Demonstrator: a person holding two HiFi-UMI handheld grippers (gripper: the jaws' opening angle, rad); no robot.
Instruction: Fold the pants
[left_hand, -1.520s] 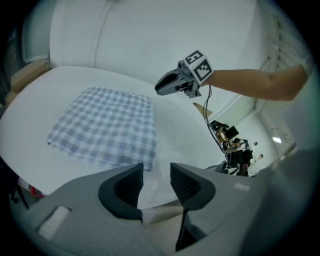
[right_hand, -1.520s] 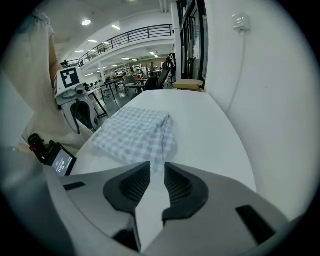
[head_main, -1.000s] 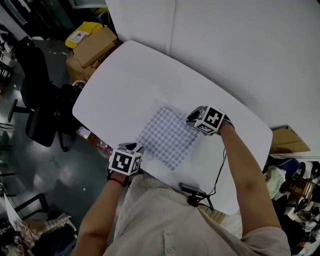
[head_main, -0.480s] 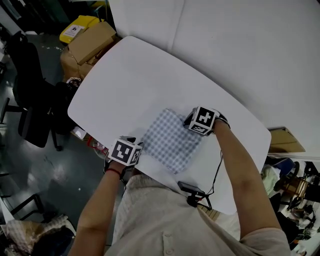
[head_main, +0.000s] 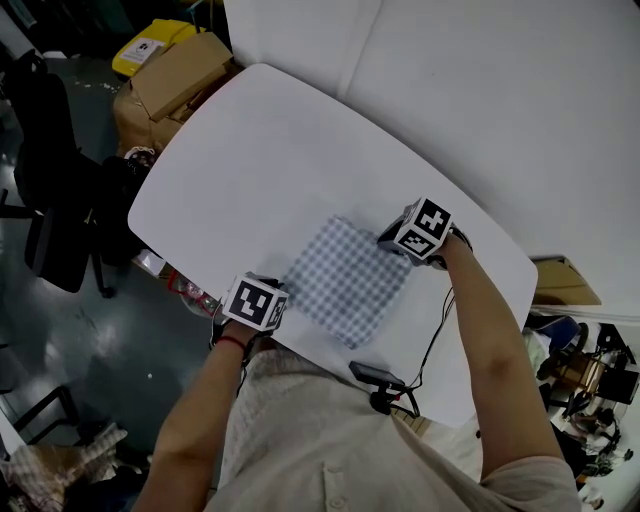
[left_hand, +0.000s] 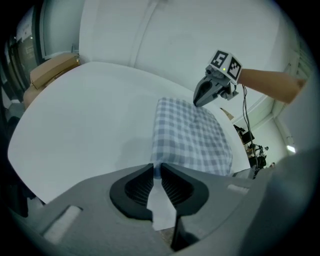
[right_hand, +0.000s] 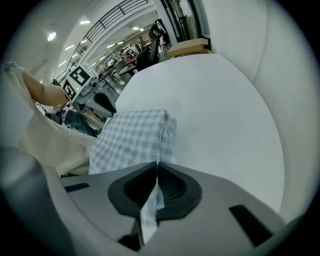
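Observation:
The blue-and-white checked pants (head_main: 350, 280) lie folded into a rough square near the front of the white table (head_main: 250, 160). My left gripper (head_main: 283, 300) is at their near left corner. In the left gripper view its jaws (left_hand: 157, 167) are closing, nearly together, with the cloth's edge (left_hand: 190, 137) pinched at the tips. My right gripper (head_main: 397, 242) sits at the far right corner. It is shut (right_hand: 156, 165), and checked fabric (right_hand: 132, 137) shows through the slit between its jaws. Each gripper sees the other across the cloth: the right gripper (left_hand: 198, 101) and the left gripper (right_hand: 106, 107).
Cardboard boxes (head_main: 175, 85) and a yellow bin (head_main: 145, 45) stand on the floor beyond the table's left end. A black office chair (head_main: 50, 160) is further left. A small black device with a cable (head_main: 375, 378) sits at the table's near edge. A white wall backs the table.
My left gripper has dropped onto the pants' near left corner and its jaws have come together. The right gripper's cube has rolled a little. The pants lie where they were.

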